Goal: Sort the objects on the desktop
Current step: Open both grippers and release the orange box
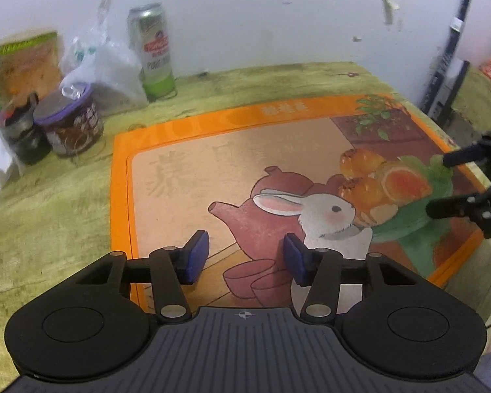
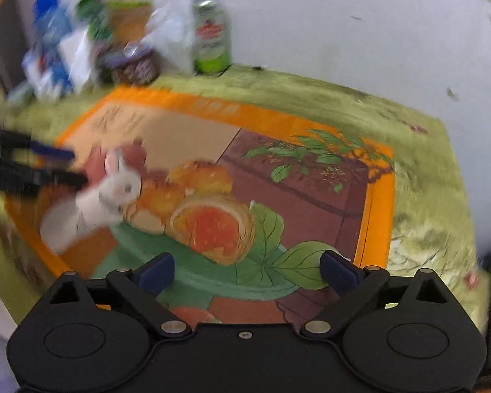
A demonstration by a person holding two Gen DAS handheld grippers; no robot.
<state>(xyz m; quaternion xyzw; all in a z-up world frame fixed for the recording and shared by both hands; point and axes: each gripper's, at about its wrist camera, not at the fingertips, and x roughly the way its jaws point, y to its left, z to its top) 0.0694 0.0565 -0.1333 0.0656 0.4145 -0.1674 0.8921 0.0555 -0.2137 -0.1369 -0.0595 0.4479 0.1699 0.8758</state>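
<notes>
A table [image 1: 49, 216] with a green cloth

An orange-bordered rabbit mat [image 1: 245, 177] lies flat on it; a green can [image 1: 154, 52], a purple-lidded jar [image 1: 70, 124], a plastic bag [image 1: 104, 62] and packets [image 1: 23, 62] stand along the wall.
</notes>
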